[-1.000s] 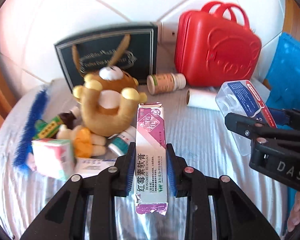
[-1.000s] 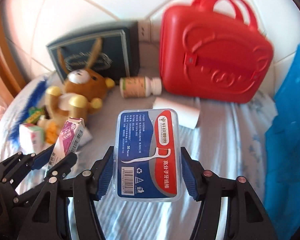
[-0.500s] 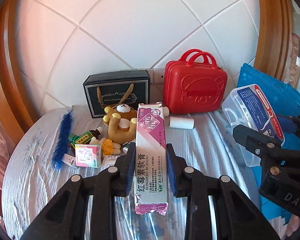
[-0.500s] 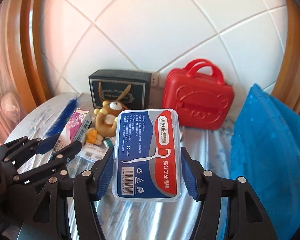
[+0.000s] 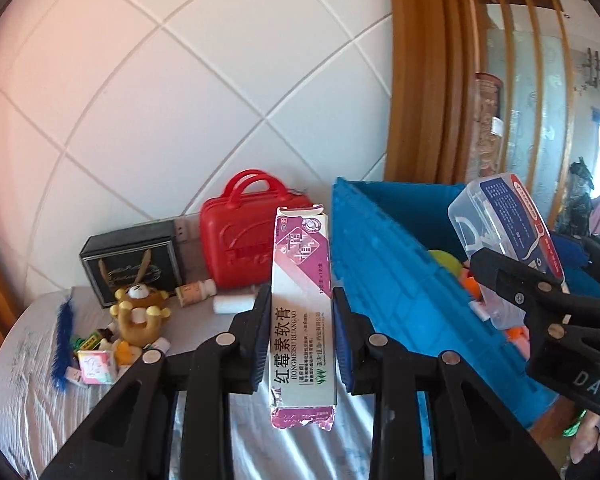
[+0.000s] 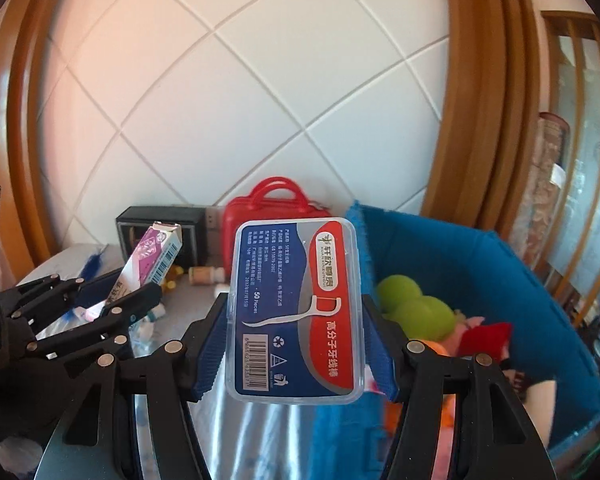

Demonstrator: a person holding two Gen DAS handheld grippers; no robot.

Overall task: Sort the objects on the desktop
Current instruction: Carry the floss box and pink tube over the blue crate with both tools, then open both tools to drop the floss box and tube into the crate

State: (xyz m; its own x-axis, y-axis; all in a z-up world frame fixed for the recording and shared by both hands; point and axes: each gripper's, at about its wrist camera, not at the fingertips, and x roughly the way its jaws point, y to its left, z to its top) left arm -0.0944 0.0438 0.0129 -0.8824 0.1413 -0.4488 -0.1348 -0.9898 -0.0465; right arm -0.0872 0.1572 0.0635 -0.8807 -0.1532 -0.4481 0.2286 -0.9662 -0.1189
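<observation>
Left claw (image 5: 302, 312) pinches the ointment box (image 5: 303, 304), right claw (image 6: 296, 344) clamps the floss case (image 6: 296, 312); releasing short of the blue bin (image 6: 500, 256) could drop both outside it.

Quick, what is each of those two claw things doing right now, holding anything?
Left gripper: jaws closed on the ointment box.
Right gripper: jaws closed on the clear floss pick case.

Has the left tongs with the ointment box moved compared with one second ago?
Yes. The left tongs, shut on the ointment box, went up and back from the red case, which looks smaller, toward the blue bin.
</observation>
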